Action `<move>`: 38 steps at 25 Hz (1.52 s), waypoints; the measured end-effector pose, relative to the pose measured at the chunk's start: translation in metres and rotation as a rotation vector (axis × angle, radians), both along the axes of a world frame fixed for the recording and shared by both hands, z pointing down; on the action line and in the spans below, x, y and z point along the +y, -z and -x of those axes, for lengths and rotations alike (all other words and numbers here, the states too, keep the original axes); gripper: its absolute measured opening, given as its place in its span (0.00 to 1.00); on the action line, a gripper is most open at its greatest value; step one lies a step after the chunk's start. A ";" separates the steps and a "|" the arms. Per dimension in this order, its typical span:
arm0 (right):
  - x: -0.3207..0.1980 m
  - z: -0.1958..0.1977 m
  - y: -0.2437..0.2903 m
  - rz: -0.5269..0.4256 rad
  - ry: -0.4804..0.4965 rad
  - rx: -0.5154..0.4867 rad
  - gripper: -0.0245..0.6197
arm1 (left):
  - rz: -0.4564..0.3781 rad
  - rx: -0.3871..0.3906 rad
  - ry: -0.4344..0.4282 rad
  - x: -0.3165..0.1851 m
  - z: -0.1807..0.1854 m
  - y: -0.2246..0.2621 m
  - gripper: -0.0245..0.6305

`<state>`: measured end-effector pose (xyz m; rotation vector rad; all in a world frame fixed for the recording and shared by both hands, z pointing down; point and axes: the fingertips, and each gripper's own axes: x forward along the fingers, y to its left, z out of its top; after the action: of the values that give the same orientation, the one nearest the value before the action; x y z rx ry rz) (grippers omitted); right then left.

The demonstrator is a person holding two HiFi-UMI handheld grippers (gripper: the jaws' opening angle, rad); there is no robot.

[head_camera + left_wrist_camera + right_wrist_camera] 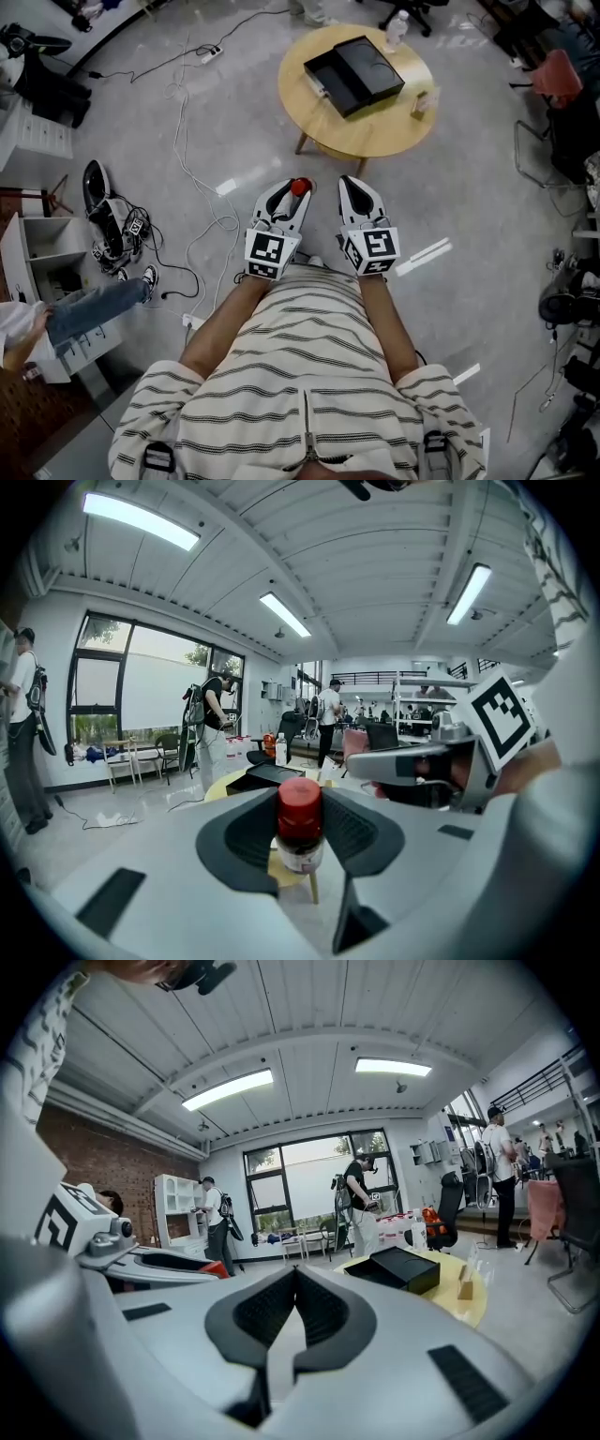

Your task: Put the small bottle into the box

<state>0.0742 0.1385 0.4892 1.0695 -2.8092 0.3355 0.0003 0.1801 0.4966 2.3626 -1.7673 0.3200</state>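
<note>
A small bottle with a red cap [300,823] stands upright between the pads of my left gripper [302,832], which is shut on it; in the head view the bottle's red cap [299,187] shows at the tip of the left gripper [290,200]. My right gripper [355,194] is beside it, shut with nothing in it, its pads touching [292,1309]. The open black box [353,74] lies on the round wooden table [309,112] ahead, well beyond both grippers. The black box [395,1268] also shows in the right gripper view.
A small wooden block [423,103] stands at the table's right edge and a clear bottle [397,28] at its far edge. Cables and a power strip [210,54] trail over the grey floor at left. Chairs [553,103] stand at right. People stand in the background.
</note>
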 end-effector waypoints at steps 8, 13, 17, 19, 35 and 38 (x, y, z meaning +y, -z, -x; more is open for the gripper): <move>-0.057 0.029 -0.005 0.006 -0.043 0.011 0.07 | 0.008 0.015 -0.040 -0.060 0.030 -0.004 0.26; -0.094 0.044 0.003 0.009 -0.084 0.016 0.07 | 0.004 0.012 -0.085 -0.101 0.045 0.006 0.26; -0.119 0.059 0.006 0.021 -0.121 0.022 0.07 | 0.006 0.015 -0.118 -0.129 0.063 0.013 0.26; -0.131 0.066 0.009 0.027 -0.144 0.025 0.07 | 0.013 0.016 -0.139 -0.143 0.072 0.016 0.26; -0.214 0.112 0.015 0.048 -0.314 0.048 0.07 | 0.035 0.018 -0.309 -0.236 0.120 0.016 0.26; -0.223 0.111 0.017 0.047 -0.334 0.055 0.07 | 0.040 0.016 -0.332 -0.247 0.120 0.015 0.26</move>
<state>-0.0364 -0.0841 0.4720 1.5134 -2.5556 0.3933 -0.1197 -0.0672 0.4813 2.6163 -1.3423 0.3742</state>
